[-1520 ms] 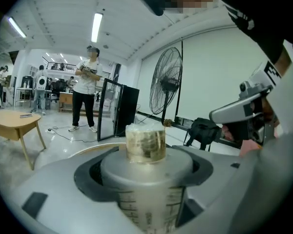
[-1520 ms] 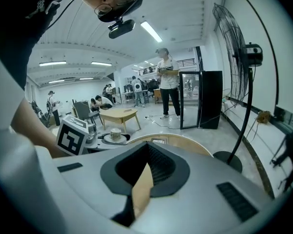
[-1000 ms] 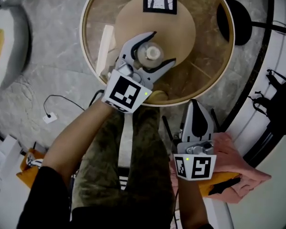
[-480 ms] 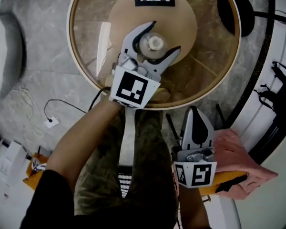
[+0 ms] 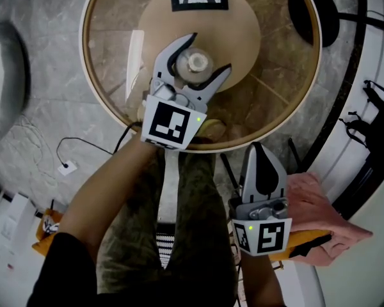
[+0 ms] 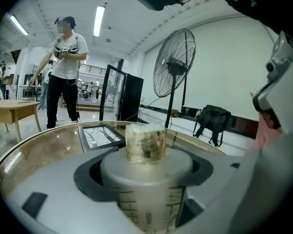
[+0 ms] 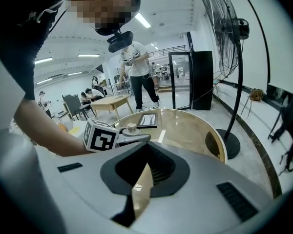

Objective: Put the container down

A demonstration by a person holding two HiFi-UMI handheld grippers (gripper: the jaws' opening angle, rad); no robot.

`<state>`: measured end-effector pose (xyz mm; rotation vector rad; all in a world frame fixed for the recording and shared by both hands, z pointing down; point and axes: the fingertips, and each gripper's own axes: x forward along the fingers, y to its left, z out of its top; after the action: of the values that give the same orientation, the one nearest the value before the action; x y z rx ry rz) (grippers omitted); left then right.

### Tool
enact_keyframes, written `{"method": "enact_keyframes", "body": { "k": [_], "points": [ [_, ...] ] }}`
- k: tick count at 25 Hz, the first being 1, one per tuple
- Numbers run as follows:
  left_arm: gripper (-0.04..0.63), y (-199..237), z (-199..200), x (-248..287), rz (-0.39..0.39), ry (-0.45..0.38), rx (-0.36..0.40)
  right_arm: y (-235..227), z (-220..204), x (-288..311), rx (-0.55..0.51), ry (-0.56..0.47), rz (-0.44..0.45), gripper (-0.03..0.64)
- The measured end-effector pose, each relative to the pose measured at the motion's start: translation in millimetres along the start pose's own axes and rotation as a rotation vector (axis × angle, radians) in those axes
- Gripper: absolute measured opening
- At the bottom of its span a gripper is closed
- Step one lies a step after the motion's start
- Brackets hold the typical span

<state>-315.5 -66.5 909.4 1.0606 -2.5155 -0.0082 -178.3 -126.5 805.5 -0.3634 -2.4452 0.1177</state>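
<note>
The container's (image 6: 145, 189) lower part runs off the bottom edge of the left gripper view, so whether its base touches the round glass table (image 5: 102, 82) cannot be told. From the head view only its pale cap and shoulder show, ringed by the jaws. The cap is translucent and what lies inside it is too blurred to make out.

The left gripper (image 5: 208, 52) has its jaws closed round the container's grey body just under the cap, one jaw on each side, with printed measuring lines showing below the grip. The container stands upright between them, over the table. Just ahead of this gripper, a dark-framed picture (image 6: 100, 135) lies flat on the glass.

The right gripper (image 5: 258, 153) hangs near the table's edge, off the glass, its jaws drawn together with only a thin slit between them and nothing held. A pink cloth (image 5: 320, 216) lies just beside it on its right.
</note>
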Motion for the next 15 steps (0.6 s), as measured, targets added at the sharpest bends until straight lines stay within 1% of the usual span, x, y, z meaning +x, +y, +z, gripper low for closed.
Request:
{"method": "enact_keyframes", "body": {
  "k": [5, 11, 15],
  "points": [
    [0.345, -6, -2, 0, -0.019, 0.000, 0.066, -6, 0, 4, 0.010, 0.003, -0.019, 0.021],
    [0.344, -8, -5, -3, -0.030, 0.020, 0.096, -2, 5, 5, 0.007, 0.003, -0.008, 0.021],
    [0.345, -10, -13, -8, -0.046, 0.055, 0.115, -2, 7, 7, 0.004, 0.000, -0.004, 0.021]
  ]
}}
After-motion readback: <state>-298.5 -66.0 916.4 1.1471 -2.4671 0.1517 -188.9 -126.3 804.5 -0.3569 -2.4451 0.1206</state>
